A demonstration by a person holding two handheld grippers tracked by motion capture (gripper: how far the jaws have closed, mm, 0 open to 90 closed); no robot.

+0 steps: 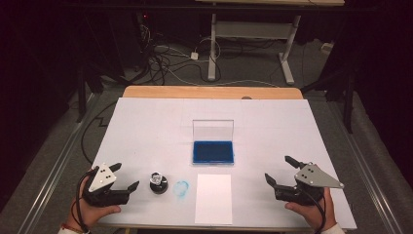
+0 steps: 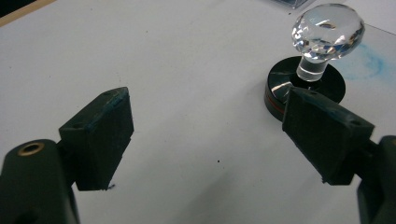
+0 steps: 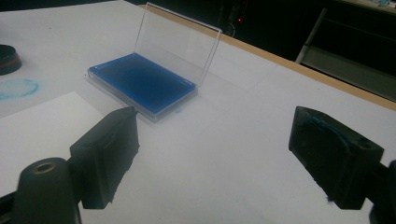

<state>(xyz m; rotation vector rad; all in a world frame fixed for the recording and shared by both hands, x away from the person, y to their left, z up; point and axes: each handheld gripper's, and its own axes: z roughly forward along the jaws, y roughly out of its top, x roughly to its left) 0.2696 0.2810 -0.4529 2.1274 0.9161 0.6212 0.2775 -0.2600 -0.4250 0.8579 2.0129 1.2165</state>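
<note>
In the high view a white-covered table (image 1: 146, 126) carries a blue ink pad (image 1: 213, 152) near its middle, its clear lid (image 1: 213, 129) standing upright along the far edge. Nearer the person lies a blank sheet of white paper (image 1: 213, 198), with a faint blue ring smudge (image 1: 181, 188) just to its left, and left of that stands a stamp (image 1: 159, 182) with a clear faceted knob on a round black base. The left gripper (image 1: 124, 176), held in a hand at the near left corner, points toward the stamp and stops close beside it without touching; its jaws are spread wide with nothing in them. The right gripper (image 1: 281, 169), held at the near right, sits well apart from the paper and the ink pad, its jaws likewise spread wide and empty. In the left gripper view the two black jaws rise from the bottom with bare white table between them; the stamp (image 2: 322, 46) stands upright at the upper right, its black base partly hidden behind the right-hand jaw, and the blue smudge (image 2: 373, 63) lies just past it. In the right gripper view the jaws again stand far apart over bare table. The ink pad (image 3: 142, 80) lies ahead to the left with its lid (image 3: 180, 44) tilted up and back, a corner of the paper (image 3: 42, 130) shows at the left behind one jaw, and the smudge (image 3: 17, 87) and an edge of the stamp base (image 3: 8, 58) sit at the far left.
</note>
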